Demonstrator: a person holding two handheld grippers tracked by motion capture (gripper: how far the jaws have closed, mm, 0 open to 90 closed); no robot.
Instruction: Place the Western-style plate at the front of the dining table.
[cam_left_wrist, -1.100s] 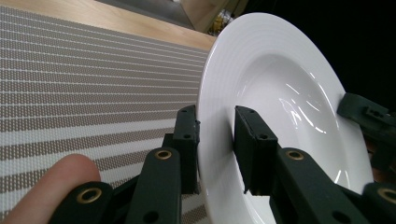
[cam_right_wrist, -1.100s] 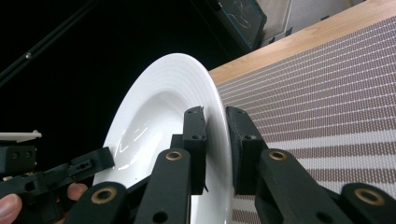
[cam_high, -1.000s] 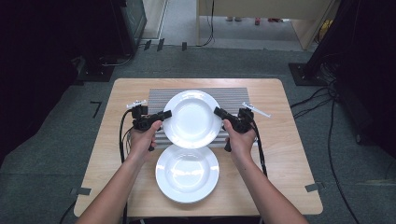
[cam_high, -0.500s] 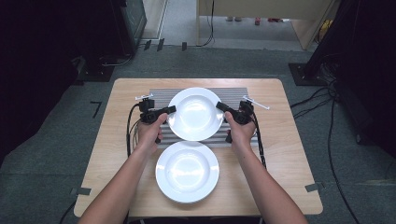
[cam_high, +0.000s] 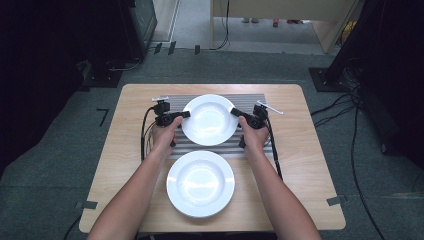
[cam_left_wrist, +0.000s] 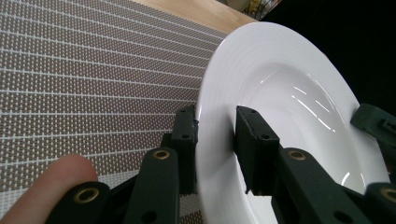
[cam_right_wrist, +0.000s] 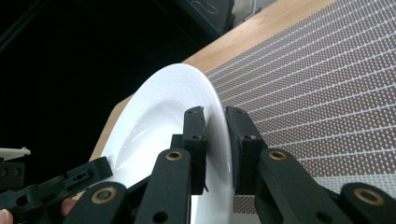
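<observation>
A white deep plate (cam_high: 209, 119) hangs low over the grey striped placemat (cam_high: 250, 100), gripped at both sides. My left gripper (cam_high: 186, 114) is shut on its left rim, and my right gripper (cam_high: 234, 112) is shut on its right rim. In the left gripper view the left gripper (cam_left_wrist: 215, 116) pinches the rim of the plate (cam_left_wrist: 289, 93) between its pads, with the woven placemat (cam_left_wrist: 93, 70) behind. In the right gripper view the right gripper (cam_right_wrist: 215, 114) clamps the opposite rim of the plate (cam_right_wrist: 159, 116). I cannot tell whether the plate touches the mat.
A second white plate (cam_high: 200, 183) lies on the wooden table (cam_high: 310, 165) in front of the mat, between the person's forearms. Cables trail from both grippers along the table. Grey floor surrounds the table, with dark equipment at the left and right.
Both hands have carried the plate away from the person, toward the far part of the mat, and lowered it. Both grips on the rim are unchanged. The front plate has stayed put.
</observation>
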